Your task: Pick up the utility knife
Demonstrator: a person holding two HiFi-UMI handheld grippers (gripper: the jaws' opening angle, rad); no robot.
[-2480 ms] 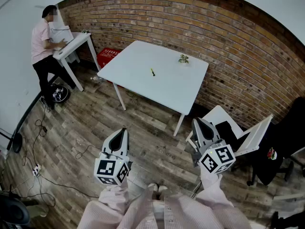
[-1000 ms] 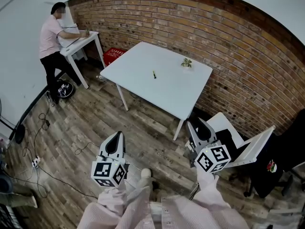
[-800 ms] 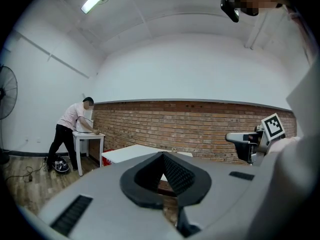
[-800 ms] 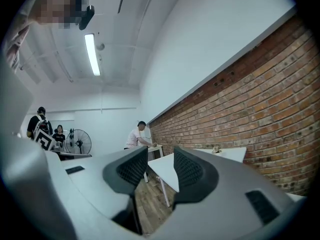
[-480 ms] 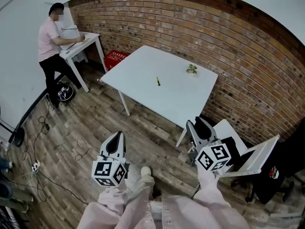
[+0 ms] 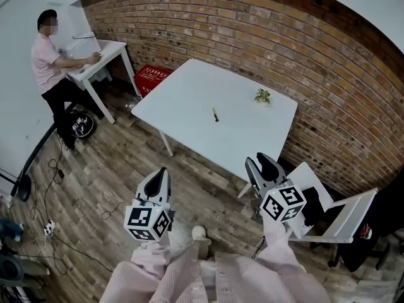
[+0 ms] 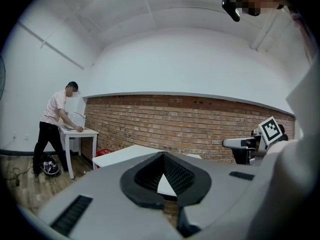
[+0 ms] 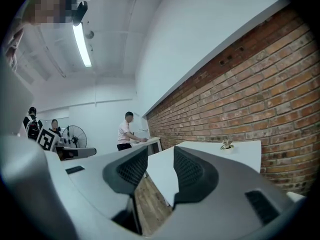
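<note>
A brick wall (image 6: pixel 303 36) backs a wooden floor (image 6: pixel 107 169). On the floor stands a white counter (image 6: pixel 189 100), and its near right leg is partly hidden behind the right hand-held gripper (image 6: pixel 257 161). A white chair (image 6: pixel 341 216) at the right is half covered by that gripper's marker cube.

At the far left a person (image 6: pixel 47 62) leans over a smaller counter (image 6: pixel 101 52). What lies on it is too small to tell.

The left hand-held gripper (image 6: pixel 161 174) hangs over the floor short of the counter. Its tips meet and it grips nothing. The right one's jaws have just been opening; they stand wide apart with only air between them.

A small plant (image 6: pixel 262 95) sits near the counter's far edge. The utility knife (image 6: pixel 215 114) lies alone near the counter's middle, well apart from both grippers. It shows only as a thin dark sliver with a yellowish end, and neither gripper view makes it out.
</note>
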